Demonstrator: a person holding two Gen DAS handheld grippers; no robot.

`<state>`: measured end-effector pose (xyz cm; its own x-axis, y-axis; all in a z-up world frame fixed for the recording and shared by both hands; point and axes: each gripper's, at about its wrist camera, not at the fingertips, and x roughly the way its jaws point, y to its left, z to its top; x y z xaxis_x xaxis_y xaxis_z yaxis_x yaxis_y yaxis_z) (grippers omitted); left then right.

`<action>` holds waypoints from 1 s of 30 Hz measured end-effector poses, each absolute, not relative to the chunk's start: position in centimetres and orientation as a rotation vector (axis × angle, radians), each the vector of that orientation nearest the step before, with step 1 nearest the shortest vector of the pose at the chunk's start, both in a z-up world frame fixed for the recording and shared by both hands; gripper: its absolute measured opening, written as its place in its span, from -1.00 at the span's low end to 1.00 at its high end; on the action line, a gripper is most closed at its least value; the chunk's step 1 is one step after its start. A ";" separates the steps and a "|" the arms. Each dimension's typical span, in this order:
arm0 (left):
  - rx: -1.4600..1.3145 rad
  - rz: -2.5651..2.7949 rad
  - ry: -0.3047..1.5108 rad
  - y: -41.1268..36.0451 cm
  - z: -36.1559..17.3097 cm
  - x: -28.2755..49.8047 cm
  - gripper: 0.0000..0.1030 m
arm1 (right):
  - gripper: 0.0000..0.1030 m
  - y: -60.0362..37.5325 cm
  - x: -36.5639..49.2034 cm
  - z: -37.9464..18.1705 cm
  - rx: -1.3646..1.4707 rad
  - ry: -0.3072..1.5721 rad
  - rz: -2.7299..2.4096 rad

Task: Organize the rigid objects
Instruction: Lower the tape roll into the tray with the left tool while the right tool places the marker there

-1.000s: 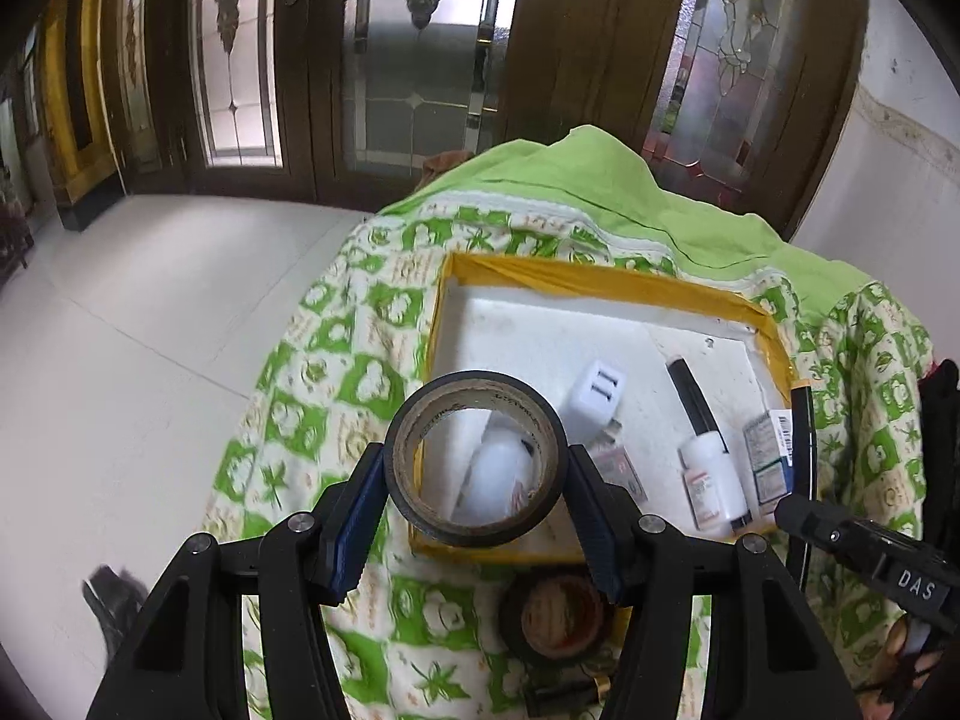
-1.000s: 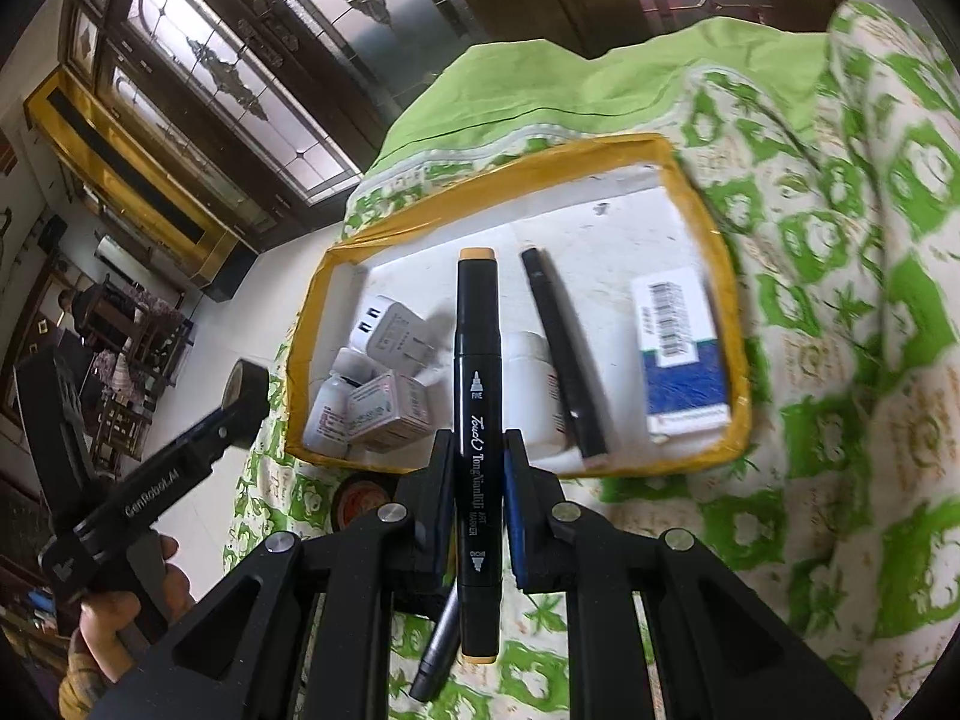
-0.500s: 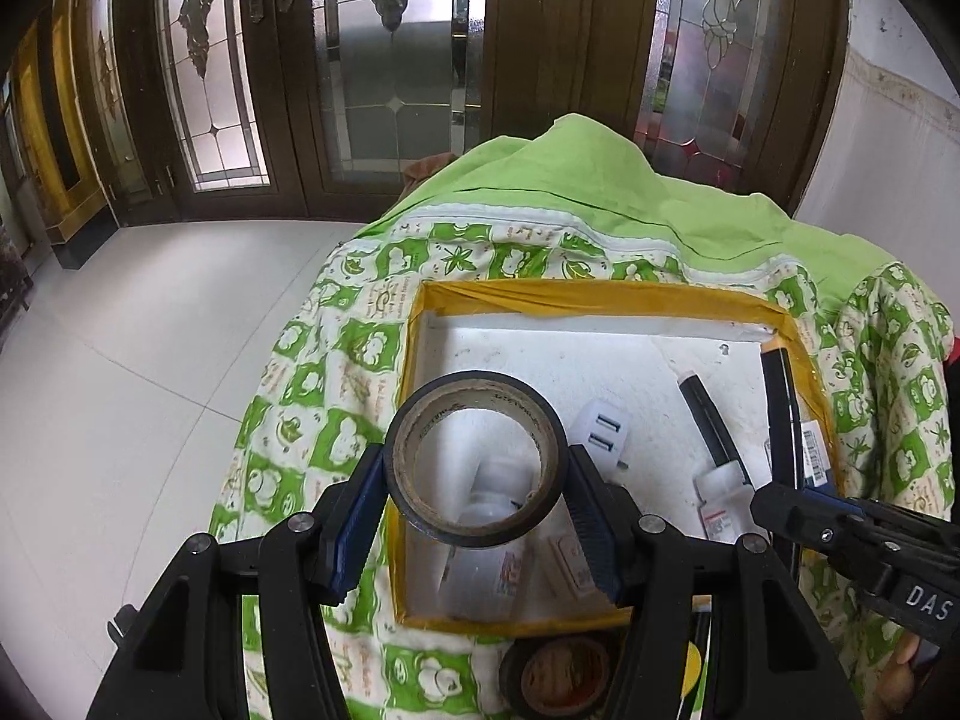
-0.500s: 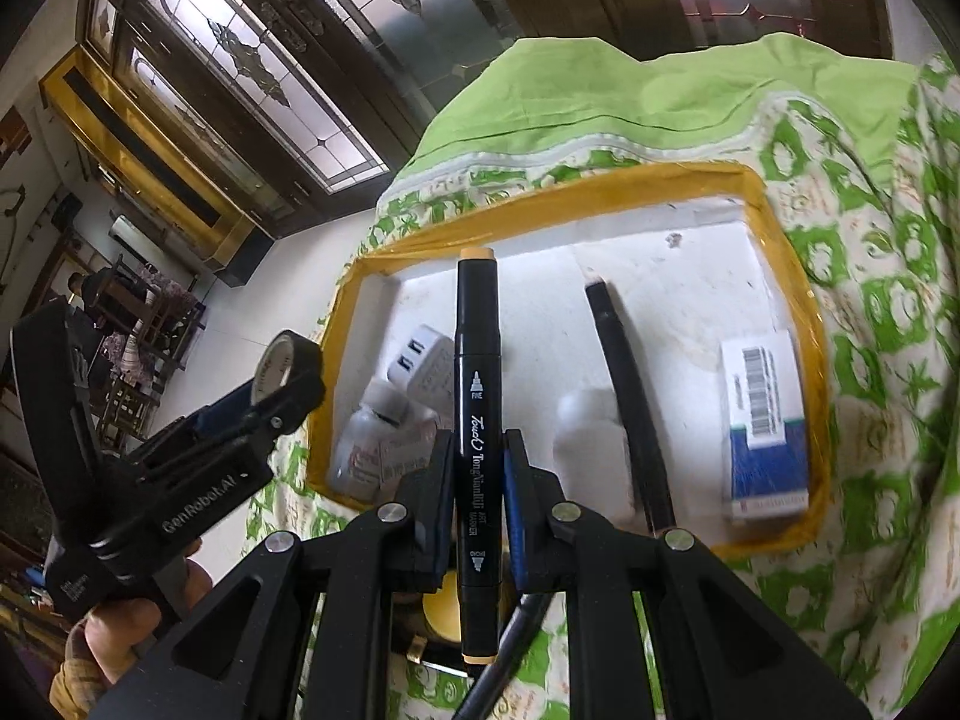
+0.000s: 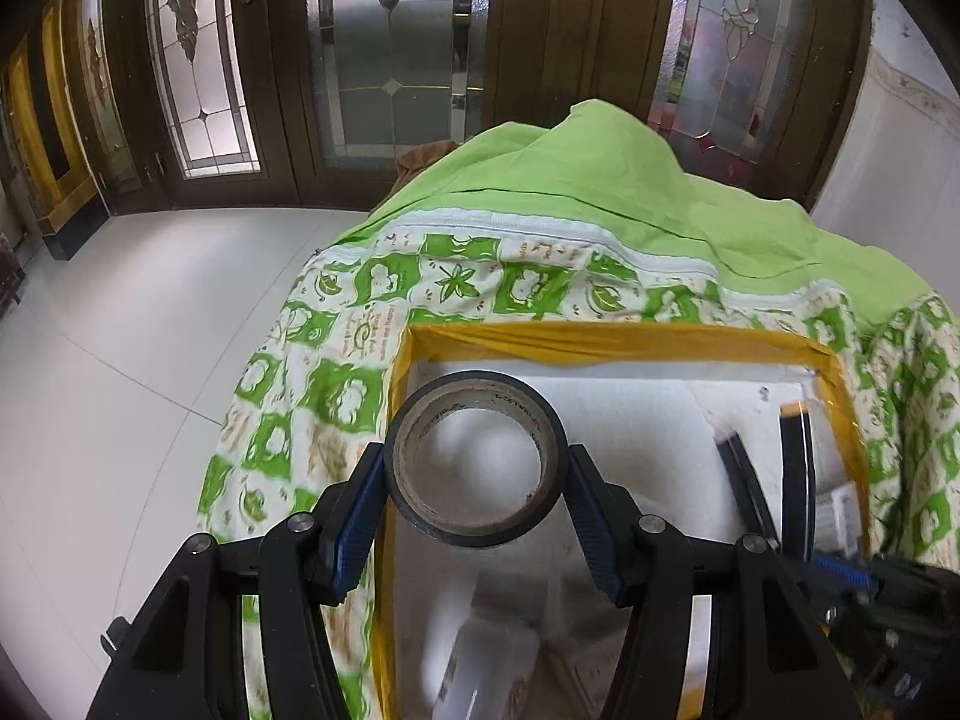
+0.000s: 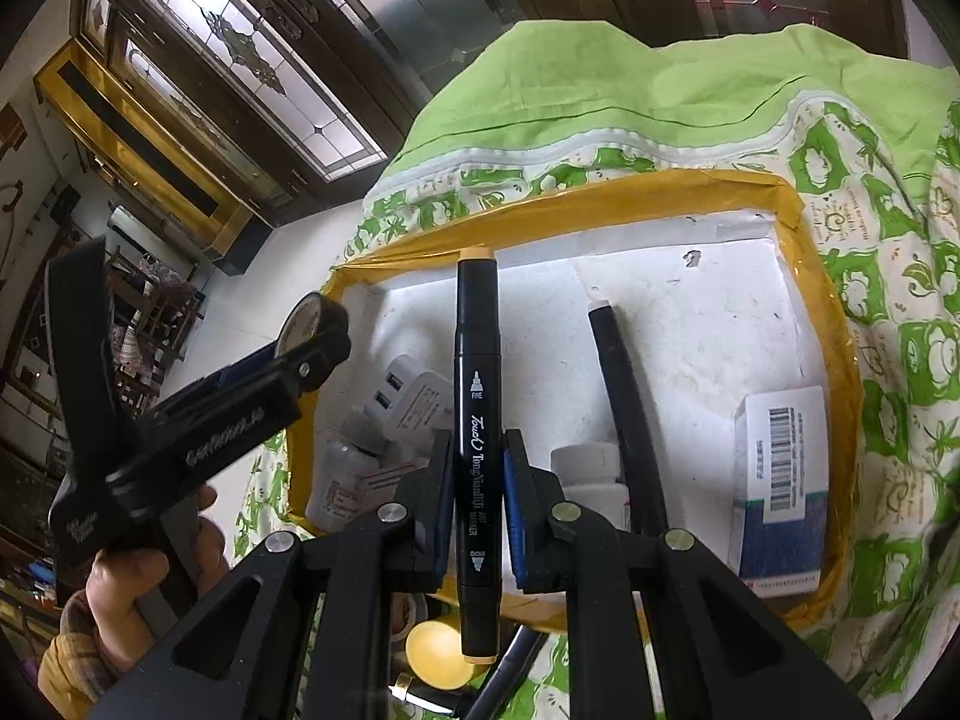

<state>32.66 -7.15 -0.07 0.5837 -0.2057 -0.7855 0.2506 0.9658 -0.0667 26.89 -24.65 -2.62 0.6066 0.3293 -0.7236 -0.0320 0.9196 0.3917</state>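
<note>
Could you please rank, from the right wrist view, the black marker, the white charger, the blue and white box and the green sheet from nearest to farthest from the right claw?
1. Black marker: gripped in the right claw.
2. White charger: just left, in the tray.
3. Blue and white box: at the tray's right edge.
4. Green sheet: beyond the tray, at the far end.

Left gripper [image 5: 474, 483]: matte black plastic frame with triangular cut-outs, silver round screws at the finger pivots, ribbed blue pads [image 5: 354, 531] lining the fingers. Right gripper [image 6: 477, 468]: same black build, silver screws, blue pads. At 8 o'clock in the right view, bare-skinned hand [image 6: 129, 576], mustard plaid cuff, white lettering on the black handle.
</note>
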 end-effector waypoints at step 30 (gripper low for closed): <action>0.168 -0.257 0.925 -10.4 -3.2 34.0 0.21 | -0.72 -22.0 30.3 -6.3 0.263 0.925 0.207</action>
<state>34.00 -10.41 -3.17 0.5745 -0.1463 -0.8054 0.2901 0.9564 0.0332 30.27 -22.00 -6.34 0.5858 0.2876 -0.7577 -0.0632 0.9483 0.3111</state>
